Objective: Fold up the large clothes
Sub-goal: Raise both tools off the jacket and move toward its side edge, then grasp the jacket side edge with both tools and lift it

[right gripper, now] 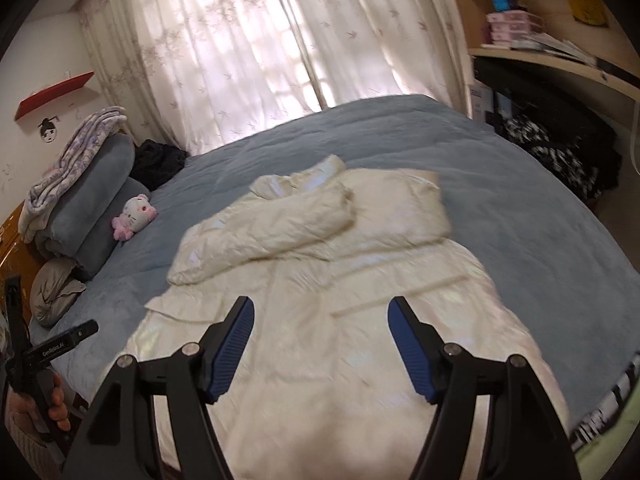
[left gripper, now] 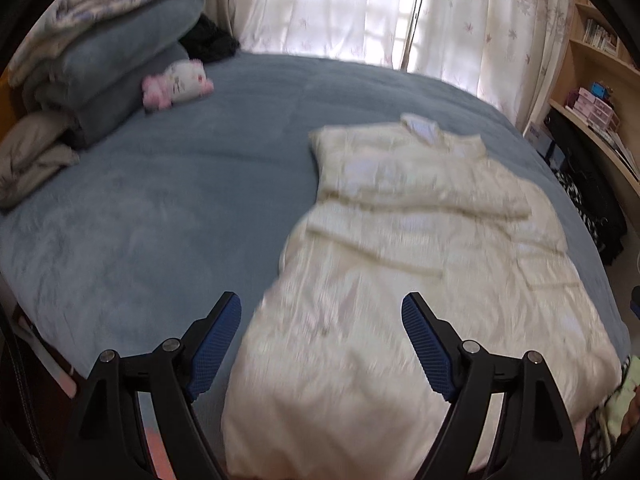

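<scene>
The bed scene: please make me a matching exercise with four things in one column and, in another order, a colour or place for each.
Things:
1. jacket
2. plush toy
3. bed cover
4. wall shelf

Descriptions:
A. red, on the wall
B. cream, spread on the bed
C. pink and white, beside the folded blankets
D. grey-blue, under the garment

Pairs: 1-B, 2-C, 3-D, 4-A

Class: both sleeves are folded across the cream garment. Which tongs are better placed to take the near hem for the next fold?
Probably the right tongs: open, centred over the cream garment. The left tongs, also open, straddle its left edge.
</scene>
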Demonstrator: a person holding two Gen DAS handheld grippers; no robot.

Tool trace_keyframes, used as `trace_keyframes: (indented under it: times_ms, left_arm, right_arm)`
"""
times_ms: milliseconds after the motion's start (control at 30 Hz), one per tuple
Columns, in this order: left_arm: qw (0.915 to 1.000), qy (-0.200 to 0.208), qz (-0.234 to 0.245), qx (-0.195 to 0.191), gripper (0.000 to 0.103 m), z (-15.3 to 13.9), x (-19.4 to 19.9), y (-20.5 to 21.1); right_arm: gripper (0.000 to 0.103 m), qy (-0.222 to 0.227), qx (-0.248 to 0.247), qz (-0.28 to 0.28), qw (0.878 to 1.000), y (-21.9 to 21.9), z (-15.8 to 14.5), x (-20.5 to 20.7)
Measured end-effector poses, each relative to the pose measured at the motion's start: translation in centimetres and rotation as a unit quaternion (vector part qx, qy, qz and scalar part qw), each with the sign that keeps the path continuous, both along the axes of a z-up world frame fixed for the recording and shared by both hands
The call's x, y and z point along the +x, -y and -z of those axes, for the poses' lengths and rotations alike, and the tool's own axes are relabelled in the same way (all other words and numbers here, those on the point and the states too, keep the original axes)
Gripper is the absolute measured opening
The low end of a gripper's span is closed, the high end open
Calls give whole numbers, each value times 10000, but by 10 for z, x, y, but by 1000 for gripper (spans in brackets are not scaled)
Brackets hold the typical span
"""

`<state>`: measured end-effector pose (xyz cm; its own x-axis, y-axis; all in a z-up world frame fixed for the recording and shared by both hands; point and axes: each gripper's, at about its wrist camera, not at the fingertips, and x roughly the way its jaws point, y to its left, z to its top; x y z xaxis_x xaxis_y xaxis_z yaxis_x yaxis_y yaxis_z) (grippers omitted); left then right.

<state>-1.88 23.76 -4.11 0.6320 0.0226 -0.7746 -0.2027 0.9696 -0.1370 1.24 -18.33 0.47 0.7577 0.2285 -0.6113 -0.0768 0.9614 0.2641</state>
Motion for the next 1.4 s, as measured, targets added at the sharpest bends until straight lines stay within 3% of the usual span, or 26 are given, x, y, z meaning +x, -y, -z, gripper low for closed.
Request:
trace_keyframes:
  times_ms: [333, 500, 633, 867, 1000, 1167, 1233, 1333, 1400]
  left_arm:
    - [9949, -632, -25, -790, 81, 59, -41, -40]
    - [9879, -837, 75, -1304, 81, 83, -43, -43]
    - [9872, -831, 93, -1359, 83, 92, -43, -40]
    - [9869, -751, 100, -1425, 92, 100, -38, -36]
    - [9872, -682, 94, -1435, 99, 106, -36, -31]
    - [9876, -536, 22, -1477, 101, 113, -35, -29]
    - [9886, -477, 0, -1425, 95, 112, -36, -25]
    - [9902, -363, 46, -1350, 68, 103, -37, -15]
    - [9895, -298, 116, -1408, 40, 98, -36, -9]
  right_arm:
    - [70, -575, -158, 1381, 9886, 114, 31, -49]
    - [70, -1038, 78, 1656, 9807, 145, 63, -59]
    - [70, -1374, 397, 1680, 9754, 153, 86, -60]
    - [70, -1513, 1002, 1245, 9755, 141, 108, -54]
    - [78, -1442, 933, 1179, 9781, 127, 115, -48]
    - [77, -1311, 862, 1156, 9808, 118, 123, -44]
    - [69, -1265, 822, 1112, 9823, 116, 122, -43]
    - [38, -1194, 938, 867, 9846, 112, 119, -43]
    - [29, -1135, 939, 748, 9863, 107, 114, -42]
